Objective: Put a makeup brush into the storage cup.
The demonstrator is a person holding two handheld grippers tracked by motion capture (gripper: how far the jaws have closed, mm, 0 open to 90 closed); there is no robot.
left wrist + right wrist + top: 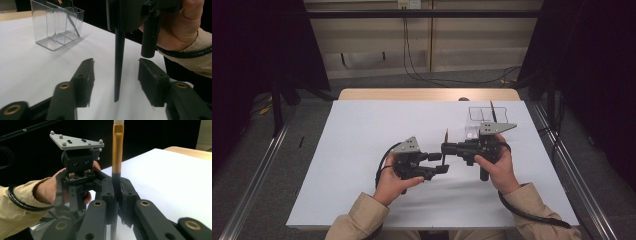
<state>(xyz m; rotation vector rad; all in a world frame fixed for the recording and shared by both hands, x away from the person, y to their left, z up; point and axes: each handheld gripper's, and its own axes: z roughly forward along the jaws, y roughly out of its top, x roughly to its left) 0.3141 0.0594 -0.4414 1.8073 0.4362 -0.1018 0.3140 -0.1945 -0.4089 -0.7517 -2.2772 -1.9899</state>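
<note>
Handover at centre frame. Nearest me, my left gripper [116, 75] stands released, its pads flanking but clear of the brush [119, 62] handle. My right gripper [117, 188] is clenched on that handle just below the gold ferrule [117, 150], holding the brush upright above the white table [362, 150]. I judge it light, stiff, thin and smooth, prone to pivot; grip mid-handle, never the bristles. Farther off, upper right, stands the clear organiser [484, 117].
</note>
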